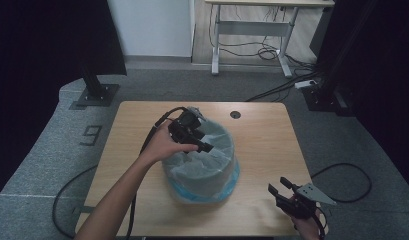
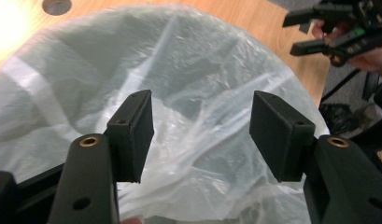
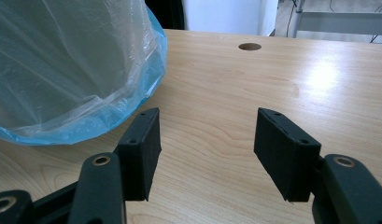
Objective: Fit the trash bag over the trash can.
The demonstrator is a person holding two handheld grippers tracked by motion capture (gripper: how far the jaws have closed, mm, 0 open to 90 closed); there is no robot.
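Right tongs (image 1: 282, 187) sit at the near right corner of the tabletop (image 1: 262, 135), jaws spread, pinching nothing, held low over bare wood; in the right gripper view (image 3: 205, 149) the bag's blue edge lies just to their left. Bin (image 1: 202, 167), round, lined with a pale translucent plastic bag (image 2: 202, 84) with a blue hem, stands mid-tabletop, slightly near of centre. Left tongs (image 1: 202, 142) hover over the bin's far-left rim, jaws spread, nothing between them; the left gripper view (image 2: 200, 135) looks down into the crinkled liner. Round cable hole (image 1: 235, 114) at the far edge. Beyond, grey carpet floor (image 1: 42, 150), desk legs (image 1: 217, 45), loose cables (image 1: 264, 50).
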